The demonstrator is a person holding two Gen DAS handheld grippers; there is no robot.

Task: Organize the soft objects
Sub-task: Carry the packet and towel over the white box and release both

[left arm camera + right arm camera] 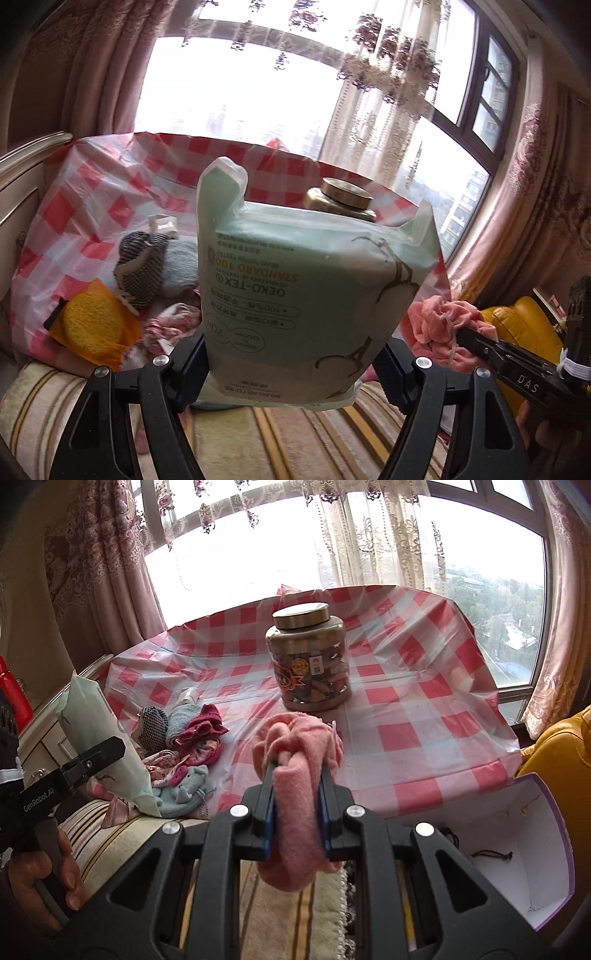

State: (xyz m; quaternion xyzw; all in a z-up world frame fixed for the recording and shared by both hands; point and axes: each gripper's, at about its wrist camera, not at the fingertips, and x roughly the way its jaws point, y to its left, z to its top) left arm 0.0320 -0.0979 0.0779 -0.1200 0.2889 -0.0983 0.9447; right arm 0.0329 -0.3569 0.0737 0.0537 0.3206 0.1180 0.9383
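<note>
Left gripper (295,354) jaws clenched round the pale green plastic pack of cotton pads (314,288), mid-frame; right gripper (297,805) pinches the pink fleece cloth (295,775), centre. Open white cardboard box (517,834) sits lower right, prob. the drop spot: bring both over it w/o snagging the red-checked plastic cover (424,716).

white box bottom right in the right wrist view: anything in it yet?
Nearly empty. The open white box shows bare inside walls, with only a dark cord on the part visible; no soft objects. Its near corner is hidden by the tongs.

Blown-out window (236,81) backlight; dim foreground, fisheye-bent edges
</note>
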